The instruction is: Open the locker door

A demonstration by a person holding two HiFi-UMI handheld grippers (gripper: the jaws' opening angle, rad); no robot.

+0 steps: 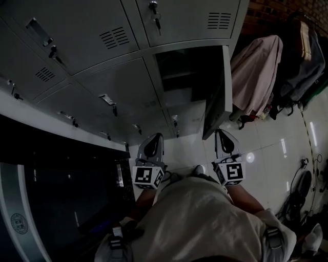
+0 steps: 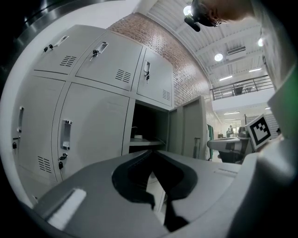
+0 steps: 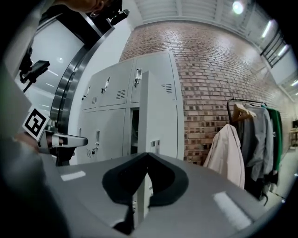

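A bank of grey lockers stands ahead. One locker door is swung wide open to the right, showing a dark compartment with a shelf inside. In the left gripper view the open compartment and its door lie straight ahead, some way off. The right gripper view shows the door edge-on. My left gripper and right gripper hang close to my body, apart from the lockers. Both the left gripper and the right gripper are shut with nothing held.
The other locker doors are closed, with keys in their locks. Coats hang on a rack to the right of the lockers, against a brick wall. A dark cabinet stands at my left. Cables lie on the tiled floor at right.
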